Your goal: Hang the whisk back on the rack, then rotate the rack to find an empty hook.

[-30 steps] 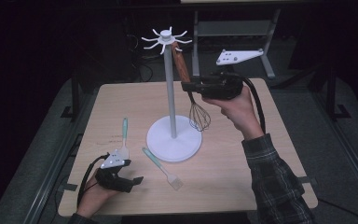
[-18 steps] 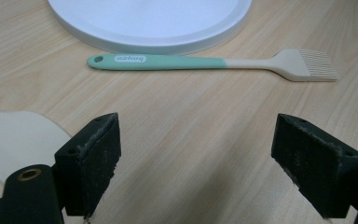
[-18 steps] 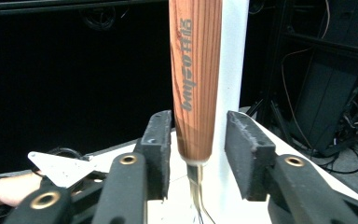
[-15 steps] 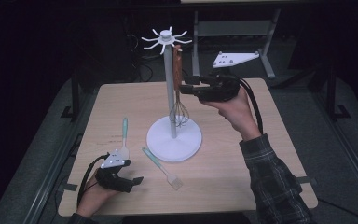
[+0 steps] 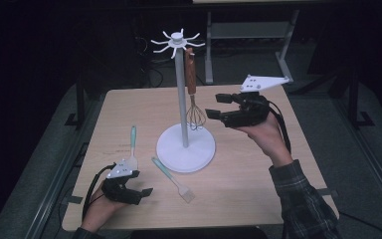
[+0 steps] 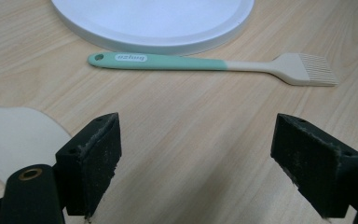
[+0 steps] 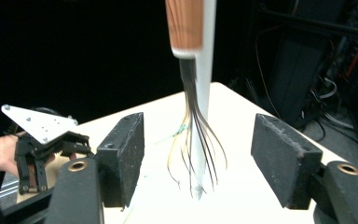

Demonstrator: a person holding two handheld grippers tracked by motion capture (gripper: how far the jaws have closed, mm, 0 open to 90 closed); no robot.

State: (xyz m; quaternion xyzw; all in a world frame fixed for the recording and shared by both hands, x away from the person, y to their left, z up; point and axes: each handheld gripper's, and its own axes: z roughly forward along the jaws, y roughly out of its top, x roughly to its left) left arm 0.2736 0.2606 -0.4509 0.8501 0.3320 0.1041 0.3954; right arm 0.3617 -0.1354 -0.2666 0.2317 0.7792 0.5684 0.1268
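Observation:
A white hook stand (image 5: pixel 181 94) rises from a round base (image 5: pixel 185 148) at mid-table. A whisk (image 5: pixel 192 89) with a wooden handle hangs from one of its hooks, beside the pole. My right gripper (image 5: pixel 214 106) is open just right of the whisk's wires; its jaws have just been opening and nothing is between them. In the right gripper view the whisk (image 7: pixel 196 149) hangs beyond the open jaws of the right gripper (image 7: pixel 198 154). My left gripper (image 5: pixel 139 184) rests open near the front left edge. A teal-handled brush (image 6: pixel 205 63) lies ahead of the left gripper (image 6: pixel 196 154).
A teal-handled spatula (image 5: pixel 133 144) lies left of the base, its pale blade (image 6: pixel 14 130) by my left jaw. The brush (image 5: pixel 171 174) lies in front of the base (image 6: pixel 154 23). Dark floor and metal frames surround the wooden table (image 5: pixel 258 189).
The right gripper opened, let go of the whisk handle and drew back down and to the right. The whisk swung from tilted to hanging straight by the pole. The left gripper stayed still.

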